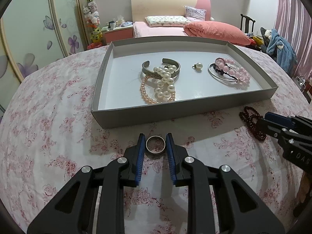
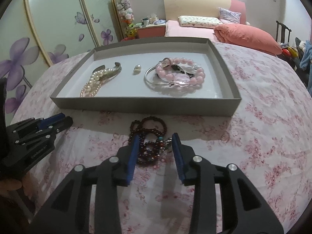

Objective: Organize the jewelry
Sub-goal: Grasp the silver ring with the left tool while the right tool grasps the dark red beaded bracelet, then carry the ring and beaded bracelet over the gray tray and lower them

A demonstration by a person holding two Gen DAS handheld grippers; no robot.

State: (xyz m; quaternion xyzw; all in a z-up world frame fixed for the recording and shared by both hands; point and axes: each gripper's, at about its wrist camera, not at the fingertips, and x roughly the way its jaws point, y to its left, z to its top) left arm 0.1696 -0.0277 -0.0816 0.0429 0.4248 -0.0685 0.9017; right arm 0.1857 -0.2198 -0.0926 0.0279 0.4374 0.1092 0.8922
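A shallow grey cardboard tray [image 1: 181, 109] with a pale floor sits on a table covered by a pink floral cloth [image 1: 48, 128], and it holds most of the jewelry. At its left side lies an engraved metal cuff bangle [image 1: 148, 70], with a strand of large white pearls [image 1: 165, 81] draped over it and a finer strand of pinkish pearls [image 1: 145, 93] curling beside and partly under them. Near the middle, apart from both groups, a single pearl pendant [image 1: 198, 66] lies alone. At the right side a pink bead bracelet [image 1: 236, 71] rests on a thin silver bangle [image 1: 218, 78], with a dark beaded piece [image 1: 220, 70] tangled between them. Two things are outside the tray, on the cloth just in front of its near wall — a silver ring [image 1: 155, 144] and a heap of dark red beads [image 2: 150, 142]. The left gripper [image 1: 155, 143] has its blue pads narrowly set on either side of the ring, close against it, though whether they press it I cannot tell. The right gripper [image 2: 156, 146] stands moderately open over the dark red beads, the heap lying between its fingers, the pads clear of it.
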